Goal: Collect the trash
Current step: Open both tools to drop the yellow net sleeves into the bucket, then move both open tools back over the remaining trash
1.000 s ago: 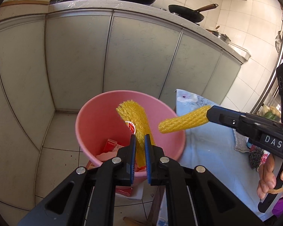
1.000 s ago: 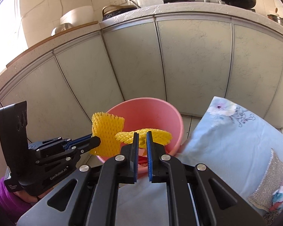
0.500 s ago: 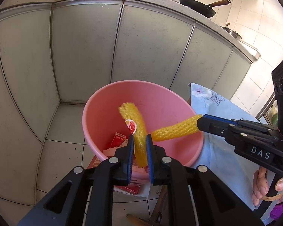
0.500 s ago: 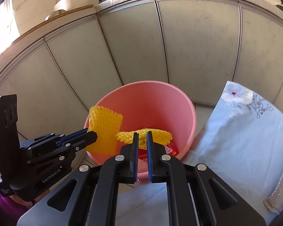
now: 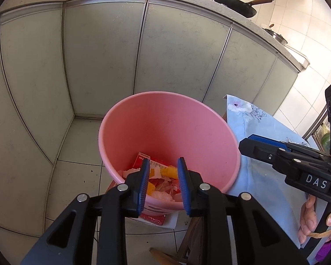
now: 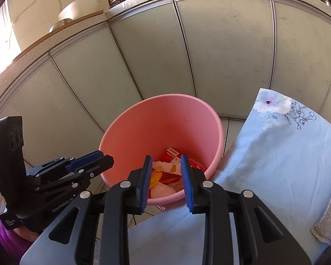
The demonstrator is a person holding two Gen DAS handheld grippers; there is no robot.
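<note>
**Now both grippers hang empty over the bin**

We see one pink bin (image 5: 165, 132) on the floor, against the table's (image 6: 286, 165) edge, with red cartons, yellow netting (image 5: 170, 171) and paper scraps at its bottom. Our left gripper (image 5: 162, 183) and right gripper (image 6: 166, 177) are opening, nothing between the jaws. Above the trash, the bin stands roomy.
</note>
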